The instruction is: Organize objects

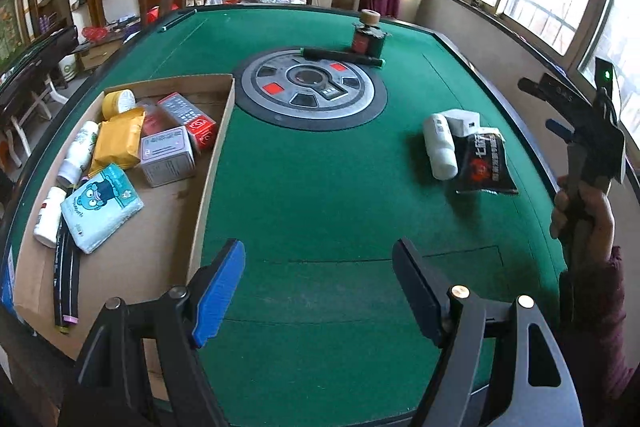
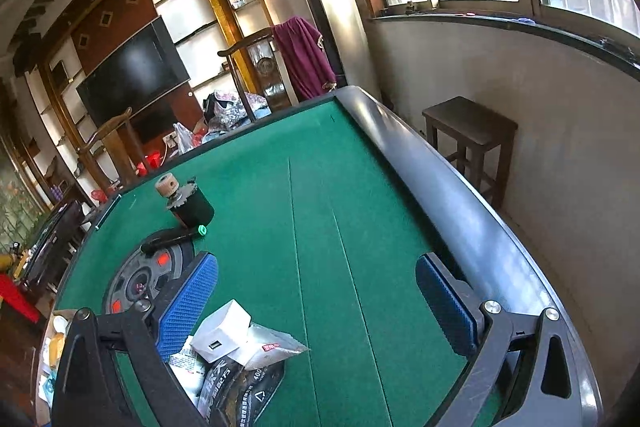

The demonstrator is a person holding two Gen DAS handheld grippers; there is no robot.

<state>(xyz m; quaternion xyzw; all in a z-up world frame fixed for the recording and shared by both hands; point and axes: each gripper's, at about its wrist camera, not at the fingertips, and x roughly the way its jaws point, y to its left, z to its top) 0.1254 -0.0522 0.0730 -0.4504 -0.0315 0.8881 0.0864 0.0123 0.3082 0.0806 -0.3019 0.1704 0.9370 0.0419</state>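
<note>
A cardboard box (image 1: 216,131) at the left of the green table (image 1: 320,195) holds several items: bottles, a yellow packet, small cartons, a tissue pack (image 1: 102,213) and pens. On the right lie a white bottle (image 1: 440,147), a white charger (image 1: 464,121) and a black pouch (image 1: 484,167). My left gripper (image 1: 320,291) is open and empty above the felt near the box corner. My right gripper (image 2: 320,311) is open and empty, raised at the right; the charger (image 2: 224,331) and black pouch (image 2: 244,387) lie just below its left finger.
A round centre console (image 1: 312,87) sits mid-table with a dark marker (image 1: 344,57) across it. A dark jar with a tape roll (image 1: 368,35) stands behind. The padded table rail (image 2: 440,187) runs along the right; a wooden stool (image 2: 472,131) stands by the wall.
</note>
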